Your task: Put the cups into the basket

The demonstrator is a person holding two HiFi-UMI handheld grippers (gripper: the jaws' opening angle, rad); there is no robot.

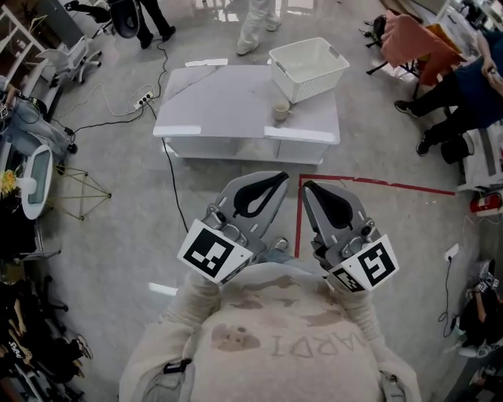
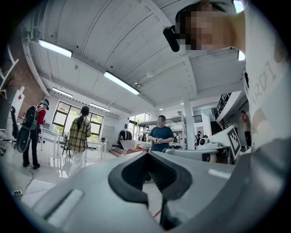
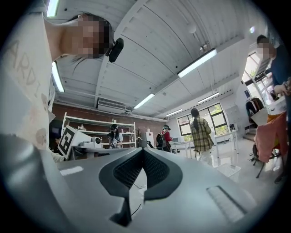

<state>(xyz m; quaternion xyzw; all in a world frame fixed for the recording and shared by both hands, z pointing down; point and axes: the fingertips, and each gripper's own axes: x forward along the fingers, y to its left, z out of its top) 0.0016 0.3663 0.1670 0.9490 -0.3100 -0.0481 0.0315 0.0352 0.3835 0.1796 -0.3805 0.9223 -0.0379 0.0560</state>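
Legs alone show of a bystander (image 1: 255, 23), cut off at the head view's top edge. Contents of the cup (image 1: 280, 111) are too small to make out; it stands on the low white table (image 1: 220, 98), just beside the white basket (image 1: 322, 85) at the far right corner. Left gripper (image 1: 277, 180) and right gripper (image 1: 310, 188), held at the person's chest well short of the table, have jaws closed tip to tip on nothing. Red tape (image 1: 377, 184) lines the grey floor.
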